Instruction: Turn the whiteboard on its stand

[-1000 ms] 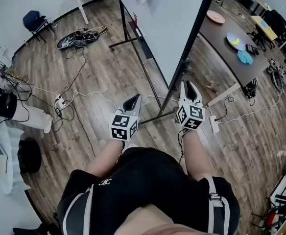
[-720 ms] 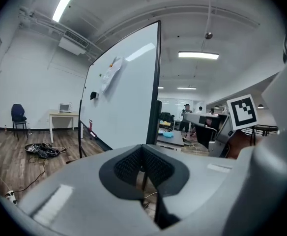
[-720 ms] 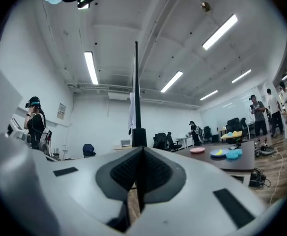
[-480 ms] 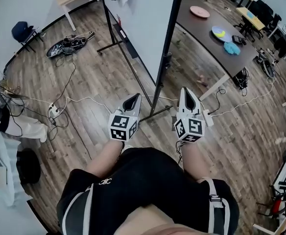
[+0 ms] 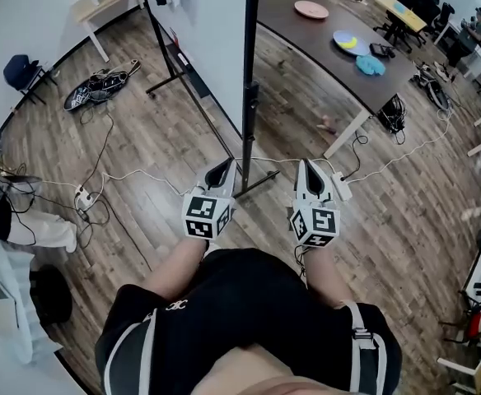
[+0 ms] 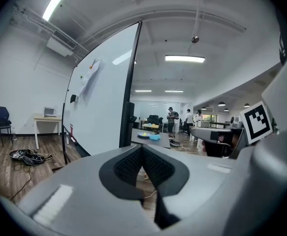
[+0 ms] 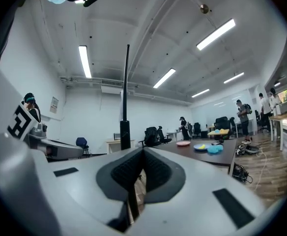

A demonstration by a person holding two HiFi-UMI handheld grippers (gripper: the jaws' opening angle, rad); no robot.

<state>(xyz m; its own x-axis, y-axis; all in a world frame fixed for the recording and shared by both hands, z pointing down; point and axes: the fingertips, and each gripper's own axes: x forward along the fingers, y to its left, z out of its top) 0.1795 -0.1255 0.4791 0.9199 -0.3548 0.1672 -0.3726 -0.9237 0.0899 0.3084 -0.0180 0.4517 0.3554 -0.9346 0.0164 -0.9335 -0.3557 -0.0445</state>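
The left claw (image 5: 221, 171) and right claw (image 5: 305, 171) are both pinched together on nothing, and near at twelve o'clock stands the whiteboard (image 5: 207, 31), stiff, likely heavy, best held by its black side edge (image 5: 247, 23).

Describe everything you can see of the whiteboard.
The whiteboard is a tall white panel in a black frame, upright, seen nearly edge-on from above. A black side post carries a pivot block partway down and ends in a foot on the wood floor. A tray runs along its lower edge; a white sheet and a small black item cling near the top. The left tool and right tool flank the post without touching it.
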